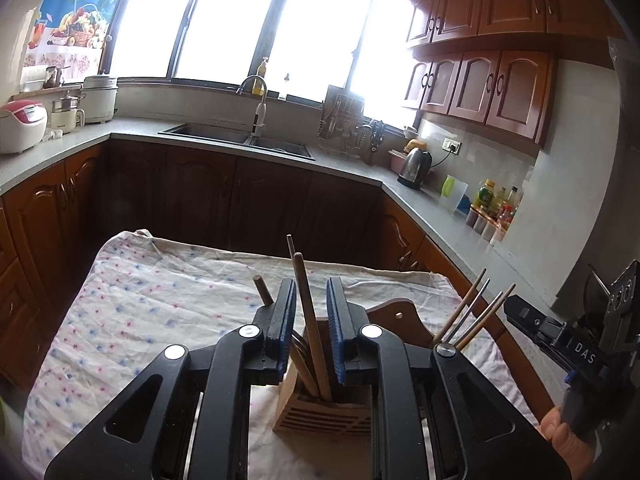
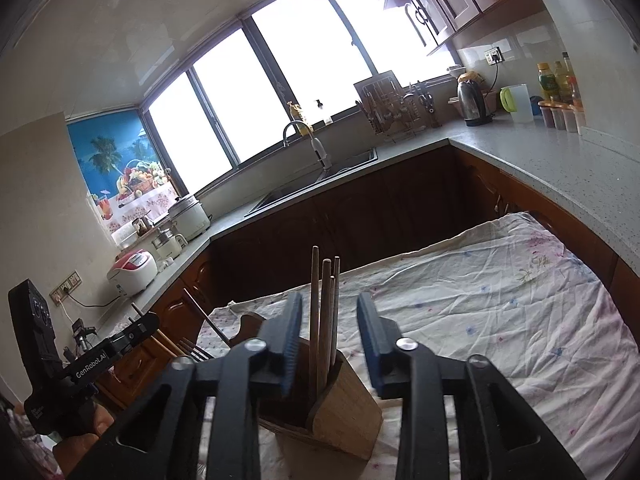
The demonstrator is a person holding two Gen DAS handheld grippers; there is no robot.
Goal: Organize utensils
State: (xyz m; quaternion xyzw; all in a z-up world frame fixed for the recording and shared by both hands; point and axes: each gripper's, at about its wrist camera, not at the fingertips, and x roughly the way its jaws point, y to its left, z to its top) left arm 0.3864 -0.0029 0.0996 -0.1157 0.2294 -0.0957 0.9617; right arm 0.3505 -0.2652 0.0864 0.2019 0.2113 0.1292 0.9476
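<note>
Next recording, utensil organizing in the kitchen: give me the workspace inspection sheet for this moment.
Surface: table under a wrinkled floral cloth.
Job's things: wooden utensil holder stands upright on the cloth; chopsticks stand in it, and a fork sits in a neighbouring compartment.
Clutter: nothing seen on the cloth besides the holder.
Grippers: left gripper open, its pads either side of a chopstick without visibly touching it; right gripper open, straddling the chopsticks.
Cables: a kettle cord runs to a wall socket.
Surroundings: sink, rice cooker, bottles on the counter, bright windows, wooden cabinets.
</note>
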